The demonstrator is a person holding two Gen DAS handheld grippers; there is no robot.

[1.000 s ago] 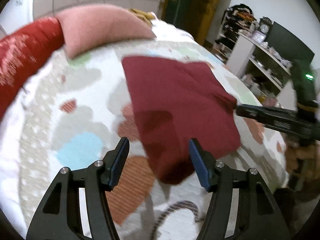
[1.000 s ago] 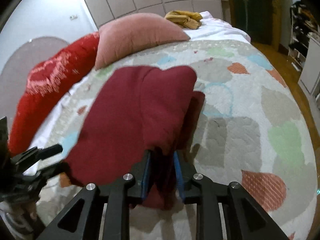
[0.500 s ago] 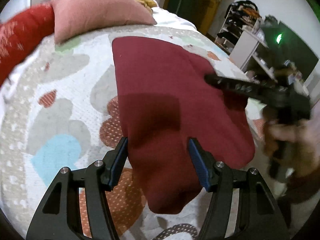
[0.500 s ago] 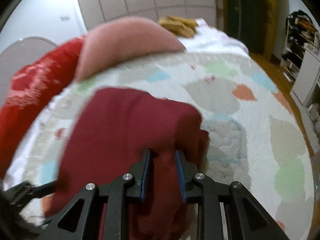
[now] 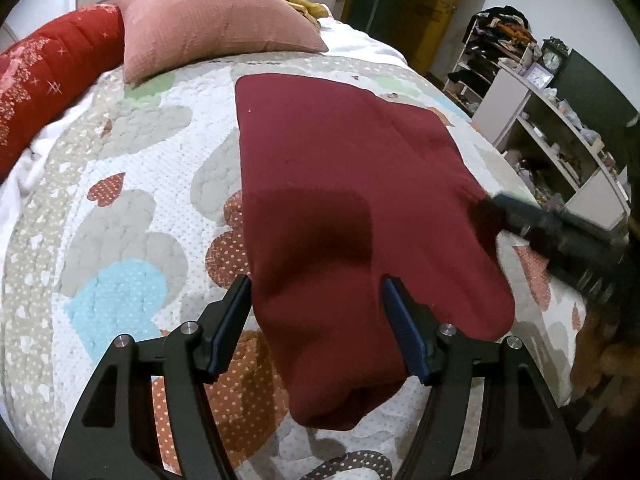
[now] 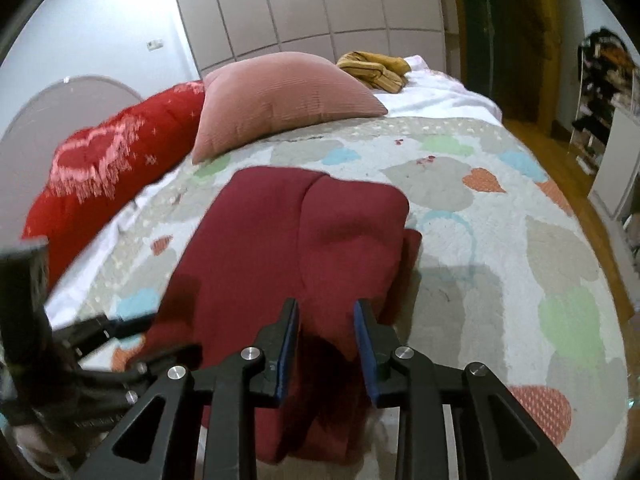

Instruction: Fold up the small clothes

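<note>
Left wrist view: a soft dark-red cloth (image 5: pixel 352 208) lies folded on the quilt (image 5: pixel 120 208).
Left claw (image 5: pixel 316 320) spread, empty; right claw (image 6: pixel 326 344) released. Light, floppy: pinch the six-o'clock edge.

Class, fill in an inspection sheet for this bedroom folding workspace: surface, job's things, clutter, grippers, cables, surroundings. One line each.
Surface: quilted bedspread with heart patches.
Job's things: dark red garment lying folded on the quilt, a seam or fold running down it.
Clutter: pink pillow, red cushion, mustard-yellow cloth at the far end.
Grippers: left gripper open, straddling the garment's near end; right gripper open, at the garment's side edge.
Cables: nothing seen.
Surroundings: white shelving with a clock, panelled wardrobe, wooden floor.
</note>
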